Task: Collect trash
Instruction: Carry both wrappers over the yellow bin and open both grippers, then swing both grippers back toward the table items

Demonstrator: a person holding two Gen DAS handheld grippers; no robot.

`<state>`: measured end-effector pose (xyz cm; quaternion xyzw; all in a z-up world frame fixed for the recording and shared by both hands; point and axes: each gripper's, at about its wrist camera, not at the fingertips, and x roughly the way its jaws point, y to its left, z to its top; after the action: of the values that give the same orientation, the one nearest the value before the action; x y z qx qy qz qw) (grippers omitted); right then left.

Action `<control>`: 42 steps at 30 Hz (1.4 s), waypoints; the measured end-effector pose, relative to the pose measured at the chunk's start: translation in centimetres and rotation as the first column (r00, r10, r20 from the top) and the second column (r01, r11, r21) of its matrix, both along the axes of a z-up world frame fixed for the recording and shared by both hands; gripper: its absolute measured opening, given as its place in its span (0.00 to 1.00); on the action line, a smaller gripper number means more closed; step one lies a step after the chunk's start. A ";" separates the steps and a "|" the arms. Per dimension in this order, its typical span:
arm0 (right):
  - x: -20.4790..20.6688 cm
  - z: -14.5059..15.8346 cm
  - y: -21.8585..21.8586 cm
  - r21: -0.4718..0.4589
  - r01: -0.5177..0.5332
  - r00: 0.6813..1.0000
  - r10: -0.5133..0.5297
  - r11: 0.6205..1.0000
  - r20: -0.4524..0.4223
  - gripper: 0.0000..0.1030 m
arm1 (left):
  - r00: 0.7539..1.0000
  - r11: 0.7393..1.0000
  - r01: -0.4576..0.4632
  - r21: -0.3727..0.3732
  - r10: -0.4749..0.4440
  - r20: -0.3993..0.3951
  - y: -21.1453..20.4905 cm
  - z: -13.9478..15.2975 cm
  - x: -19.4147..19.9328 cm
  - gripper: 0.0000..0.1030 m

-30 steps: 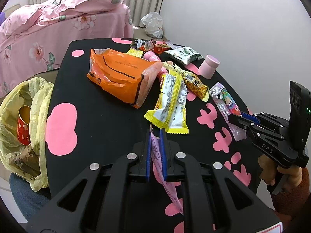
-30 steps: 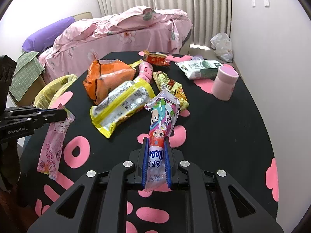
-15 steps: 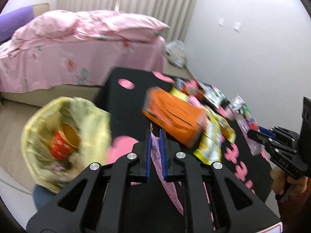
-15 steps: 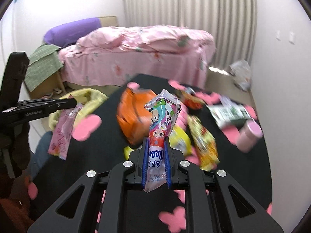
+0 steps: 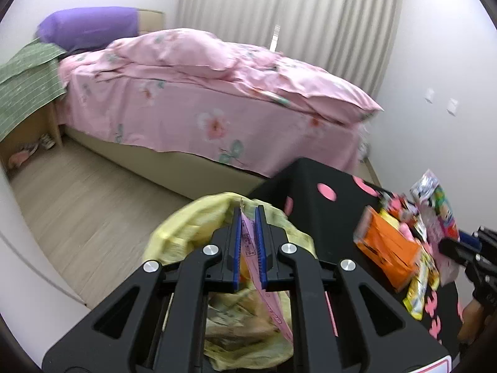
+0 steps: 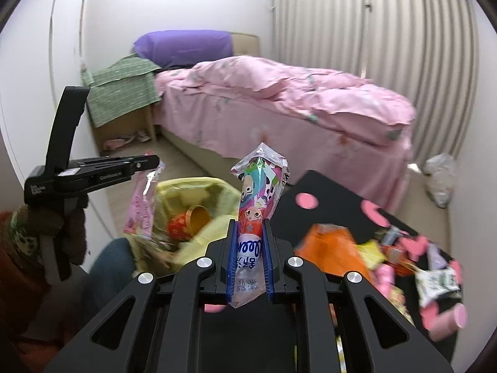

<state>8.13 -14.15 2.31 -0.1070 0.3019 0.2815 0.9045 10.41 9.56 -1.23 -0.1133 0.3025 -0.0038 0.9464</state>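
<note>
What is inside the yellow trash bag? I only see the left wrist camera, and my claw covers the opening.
Observer: The right wrist view shows a red cup with a yellow inside, lying on its side in the yellow bag.
Operator: How does my pink wrapper hang?
Observer: The pink wrapper dangles straight down from the left claw, pinched at its top end, beside the bag's left rim in that view.
Operator: How is the right claw's grip?
Observer: The right claw is shut on the cartoon wrapper near its bottom; the wrapper stands upright above the pads.
</note>
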 end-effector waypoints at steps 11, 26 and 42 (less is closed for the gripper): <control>7.4 -5.7 8.5 0.050 -0.211 0.960 0.216 0.976 -0.178 0.14 | 0.997 0.991 -0.075 -0.109 0.077 0.014 3.1 -3.6 2.3 0.08; 13.5 -13.1 10.4 -0.022 -0.198 0.919 0.178 0.980 -0.351 0.14 | 0.978 0.983 -0.118 -0.141 0.090 -0.190 4.1 -10.2 6.0 0.08; 10.5 -9.1 6.9 0.060 -0.178 0.939 0.188 0.982 -0.287 0.44 | 0.989 0.975 -0.144 -0.170 0.136 -0.059 3.8 -3.1 3.8 0.50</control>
<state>18.60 -7.28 -6.78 -0.0770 0.4157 0.3820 0.8218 14.21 13.39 -4.35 -0.2168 0.3145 0.0393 0.9234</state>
